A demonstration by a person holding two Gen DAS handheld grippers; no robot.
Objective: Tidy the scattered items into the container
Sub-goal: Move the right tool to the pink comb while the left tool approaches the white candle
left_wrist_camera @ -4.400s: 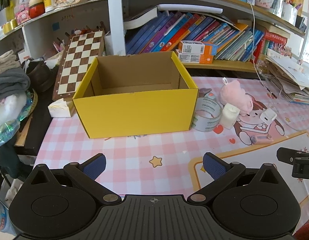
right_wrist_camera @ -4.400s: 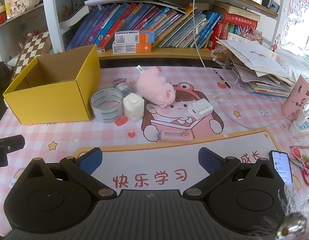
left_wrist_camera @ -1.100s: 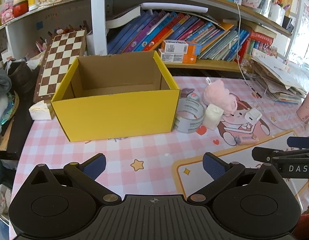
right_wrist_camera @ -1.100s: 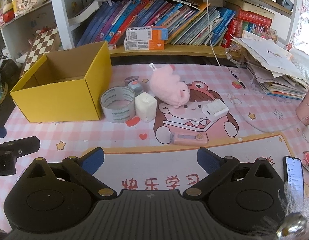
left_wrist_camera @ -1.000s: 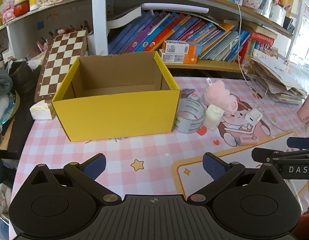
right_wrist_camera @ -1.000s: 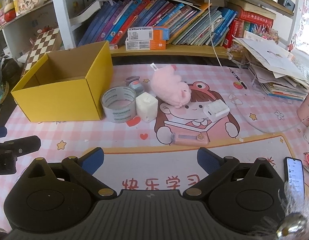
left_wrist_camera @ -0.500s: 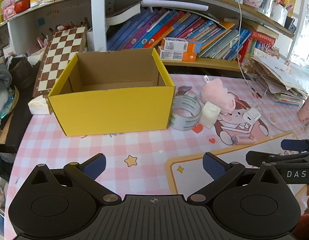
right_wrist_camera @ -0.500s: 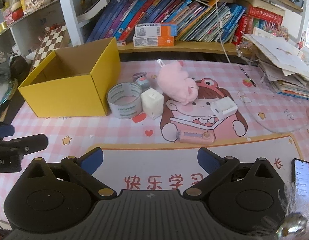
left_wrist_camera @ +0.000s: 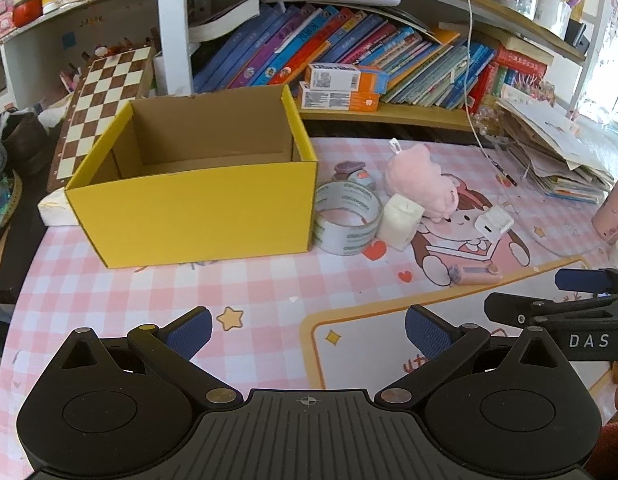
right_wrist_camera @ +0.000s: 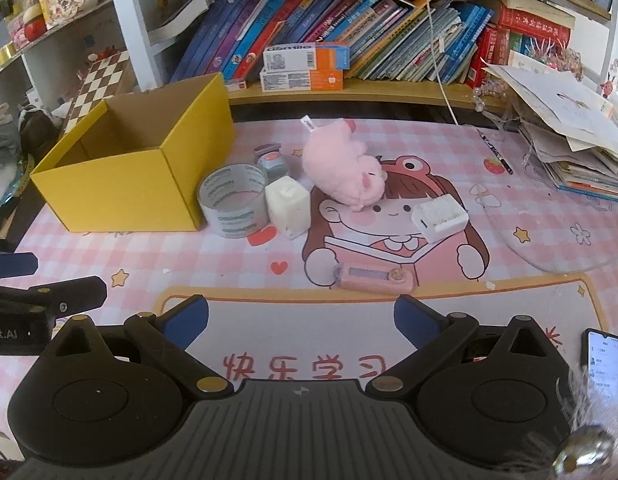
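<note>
Right gripper (right_wrist_camera: 301,318): jaws spread wide, nothing between the blue pads, held low over the white panel of the desk mat (right_wrist_camera: 509,304). Just ahead of its fingertips lies the pink comb case (right_wrist_camera: 373,281), flat on the mat. Farther ahead and to the right sits the white charger (right_wrist_camera: 440,218); farther ahead and to the left stands the white cube (right_wrist_camera: 288,207), touching or nearly touching the tape roll (right_wrist_camera: 234,206). Behind the cube are the small grey gadget (right_wrist_camera: 272,165) and the pink plush toy (right_wrist_camera: 343,174), lying on its side.

Left gripper (left_wrist_camera: 307,332): jaws likewise spread wide and empty, above the pink checked part of the mat. The yellow box (left_wrist_camera: 197,208) stands ahead of it and slightly to the left, open at the top, its visible interior bare cardboard.

Positions relative to the yellow box: the tape roll stands on edge just beside its right front corner; cube, gadget, plush toy, charger and comb case all lie to its right, outside it, in that order of increasing distance. A chessboard (left_wrist_camera: 101,96) leans behind the box's left side; a row of books (left_wrist_camera: 349,60) fills the shelf behind it.
</note>
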